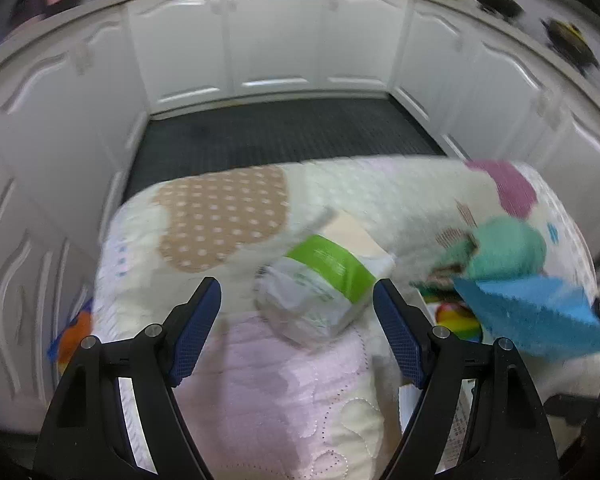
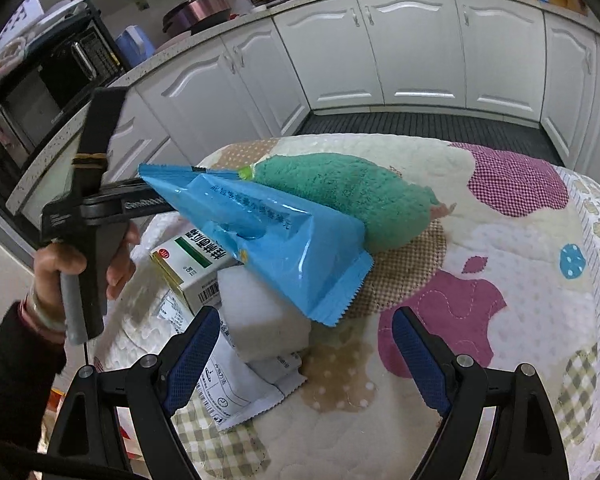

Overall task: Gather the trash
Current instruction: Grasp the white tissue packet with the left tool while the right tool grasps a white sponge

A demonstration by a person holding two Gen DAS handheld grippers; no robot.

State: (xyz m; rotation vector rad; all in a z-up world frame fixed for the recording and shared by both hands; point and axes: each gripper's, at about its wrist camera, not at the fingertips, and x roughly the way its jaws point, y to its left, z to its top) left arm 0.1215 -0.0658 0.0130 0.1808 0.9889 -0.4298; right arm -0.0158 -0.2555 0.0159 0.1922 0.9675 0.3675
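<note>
A blue snack wrapper (image 2: 268,232) lies tilted on the quilted table, resting against a green plush cloth (image 2: 352,196); it also shows in the left wrist view (image 1: 540,316). A green-and-white medicine box (image 2: 192,260) sits to its left, seen in the left wrist view (image 1: 332,268). A white block (image 2: 260,316) and a white printed sachet (image 2: 240,392) lie in front. My left gripper (image 1: 296,316) is open, the box just ahead between its fingers. My right gripper (image 2: 304,344) is open and empty, just short of the wrapper's serrated end.
The table wears a patchwork quilt (image 2: 500,248). White kitchen cabinets (image 2: 416,48) ring a dark floor mat (image 1: 284,136). A microwave (image 2: 40,92) stands on the counter at left. The hand-held left gripper body (image 2: 88,208) sits left of the wrapper.
</note>
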